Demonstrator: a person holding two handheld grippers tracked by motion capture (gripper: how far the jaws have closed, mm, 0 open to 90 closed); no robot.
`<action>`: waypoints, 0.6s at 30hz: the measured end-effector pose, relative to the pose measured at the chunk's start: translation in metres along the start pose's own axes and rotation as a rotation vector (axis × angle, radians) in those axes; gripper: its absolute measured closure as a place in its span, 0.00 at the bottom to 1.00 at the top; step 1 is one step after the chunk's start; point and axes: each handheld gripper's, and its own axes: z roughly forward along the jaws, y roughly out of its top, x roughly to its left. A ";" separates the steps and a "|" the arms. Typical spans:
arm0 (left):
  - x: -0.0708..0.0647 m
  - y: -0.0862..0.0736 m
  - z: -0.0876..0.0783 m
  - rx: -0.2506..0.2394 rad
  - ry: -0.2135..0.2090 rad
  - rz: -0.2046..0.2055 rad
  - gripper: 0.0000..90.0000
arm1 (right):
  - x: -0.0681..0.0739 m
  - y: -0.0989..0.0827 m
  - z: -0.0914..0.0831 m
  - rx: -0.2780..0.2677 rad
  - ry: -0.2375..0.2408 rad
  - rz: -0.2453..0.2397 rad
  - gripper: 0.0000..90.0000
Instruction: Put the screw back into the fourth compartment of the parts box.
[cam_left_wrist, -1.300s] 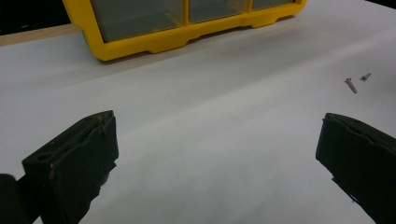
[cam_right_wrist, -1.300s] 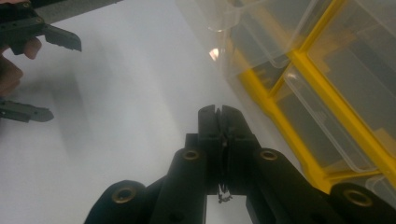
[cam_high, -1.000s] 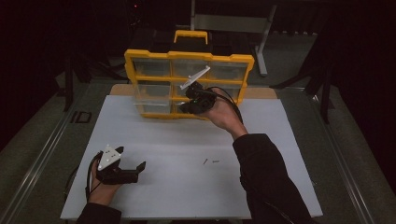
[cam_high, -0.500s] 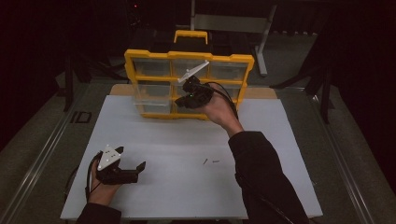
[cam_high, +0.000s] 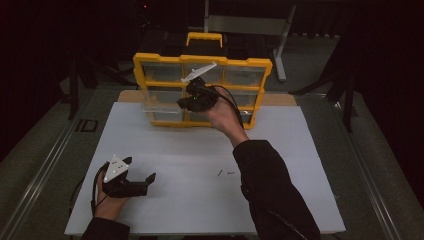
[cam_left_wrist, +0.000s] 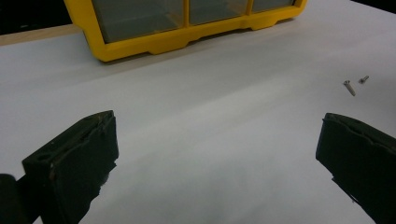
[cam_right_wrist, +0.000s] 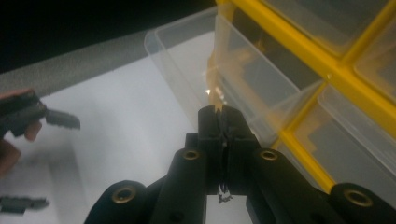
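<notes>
White tabletop (cam_high: 200, 150), dark room; L claw (cam_high: 145, 181) wide, R claw (cam_right_wrist: 219, 112) clamped on drawer (cam_right_wrist: 187, 60).

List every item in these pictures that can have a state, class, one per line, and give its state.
Yellow organiser case: standing upright on the table edge.
Clear drawer: pulled partly out of the case.
Right gripper: jaws shut at the drawer's front.
Left gripper: jaws open, nothing between them.
Two screws: lying loose on the white sheet.
</notes>
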 end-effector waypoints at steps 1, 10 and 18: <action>0.000 0.000 0.000 0.001 -0.001 0.000 0.00 | 0.001 0.001 0.001 -0.004 -0.001 0.001 0.97; 0.000 0.000 -0.001 -0.003 -0.003 -0.006 0.00 | 0.003 0.011 0.012 -0.063 -0.041 0.040 0.98; 0.001 -0.001 -0.001 -0.001 -0.002 -0.004 0.00 | -0.001 0.009 0.017 -0.054 -0.045 0.069 0.52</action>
